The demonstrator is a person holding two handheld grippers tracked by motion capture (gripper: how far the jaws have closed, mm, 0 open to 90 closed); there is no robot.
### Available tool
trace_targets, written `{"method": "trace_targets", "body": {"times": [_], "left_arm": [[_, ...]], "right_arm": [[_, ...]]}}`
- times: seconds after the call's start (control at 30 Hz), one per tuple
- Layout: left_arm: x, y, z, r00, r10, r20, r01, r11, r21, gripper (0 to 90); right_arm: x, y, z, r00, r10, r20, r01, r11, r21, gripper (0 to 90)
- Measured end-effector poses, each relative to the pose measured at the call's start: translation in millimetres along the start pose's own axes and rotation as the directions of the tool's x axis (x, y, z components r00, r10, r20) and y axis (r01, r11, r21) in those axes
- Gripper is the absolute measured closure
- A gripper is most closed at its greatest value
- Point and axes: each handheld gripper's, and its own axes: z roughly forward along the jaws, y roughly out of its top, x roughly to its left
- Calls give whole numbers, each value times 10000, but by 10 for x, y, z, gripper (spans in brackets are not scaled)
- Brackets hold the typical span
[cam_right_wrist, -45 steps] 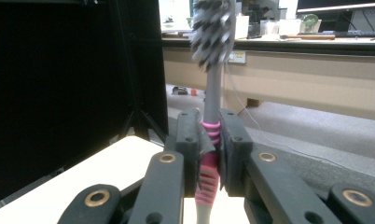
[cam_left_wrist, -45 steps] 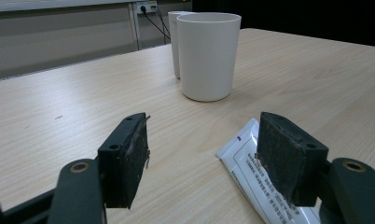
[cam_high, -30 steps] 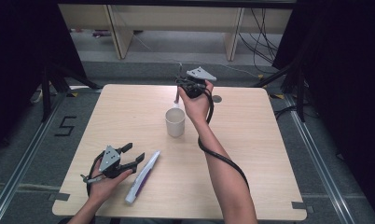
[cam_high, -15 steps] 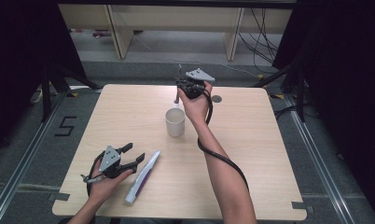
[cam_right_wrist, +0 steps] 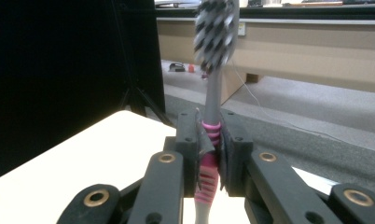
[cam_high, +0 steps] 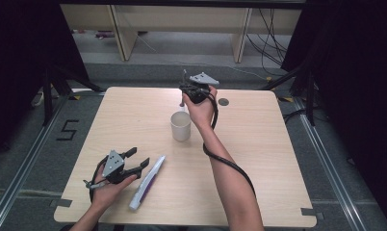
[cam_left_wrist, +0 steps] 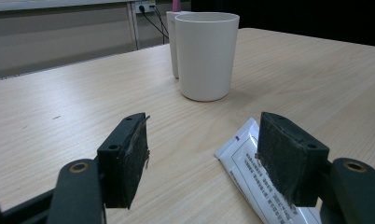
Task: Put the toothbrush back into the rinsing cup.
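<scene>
Right gripper (cam_high: 184, 91) raised above the pale wooden table (cam_high: 278, 159) toward twelve o'clock, jaws clamped on the pink ribbed grip of a grey-handled toothbrush (cam_right_wrist: 213, 100), held upright with black-and-white bristles on top. Just at six o'clock of that hand, an off-white plastic cup (cam_high: 181, 126), standing upright; possibly a second cup behind it in the left gripper view, hard to tell. Left gripper (cam_high: 137, 158) low at seven o'clock, jaws spread wide and holding nothing, just beside a white and purple toothpaste tube (cam_high: 147, 183) lying flat.
</scene>
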Motion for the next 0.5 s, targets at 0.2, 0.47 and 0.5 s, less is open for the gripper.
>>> {"method": "trace_targets", "body": {"times": [0.2,0.47,0.5], "left_arm": [[-9,4,-17,9999,-38,-105,40,9998,191,331],[-11,5,-15,9999,-26,-113,28,9998,217,331],[-11,5,-15,9999,-12,-108,15,9998,214,331]], "right_arm": [[14,-49,26,10000,19,44,-20,9997,261,803],[-4,-105,46,10000,-54,-27,55,9978,659,784],[-15,-112,51,9995,-300,-42,302,9972,679,783]]}}
